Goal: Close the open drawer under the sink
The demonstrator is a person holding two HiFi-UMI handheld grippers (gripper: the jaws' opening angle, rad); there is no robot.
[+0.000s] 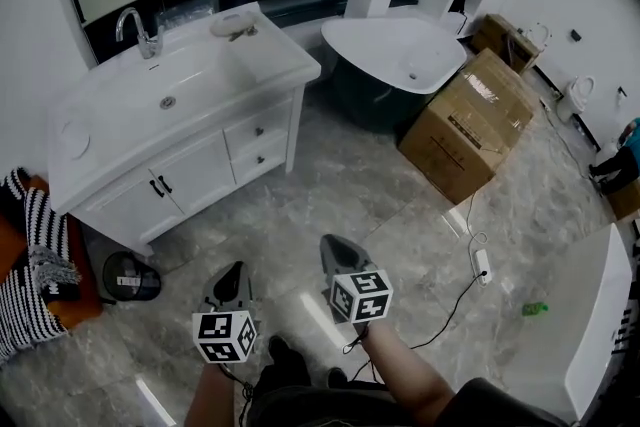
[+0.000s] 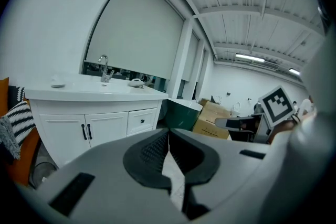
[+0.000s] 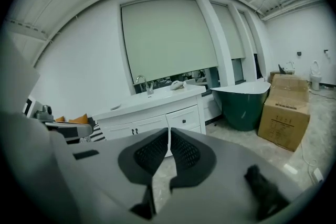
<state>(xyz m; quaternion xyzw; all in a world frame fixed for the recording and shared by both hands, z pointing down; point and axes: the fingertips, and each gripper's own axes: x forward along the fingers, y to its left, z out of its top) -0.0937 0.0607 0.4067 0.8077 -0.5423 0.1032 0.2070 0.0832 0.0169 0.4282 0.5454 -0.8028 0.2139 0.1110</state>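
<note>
Nearest the viewer, the left gripper [image 1: 232, 273] and right gripper [image 1: 337, 250] were held side by side above the marble floor [image 1: 380, 185], each with its jaws pressed together on nothing. Well apart from both, farther off and to the left, stood the white vanity [image 1: 190, 177]. Its two drawers [image 1: 258, 130], at the right end under the sink [image 1: 175, 65], both looked flush. The closing step therefore appeared complete, and the next move seemingly called only for checking that neither drawer stood proud.
</note>
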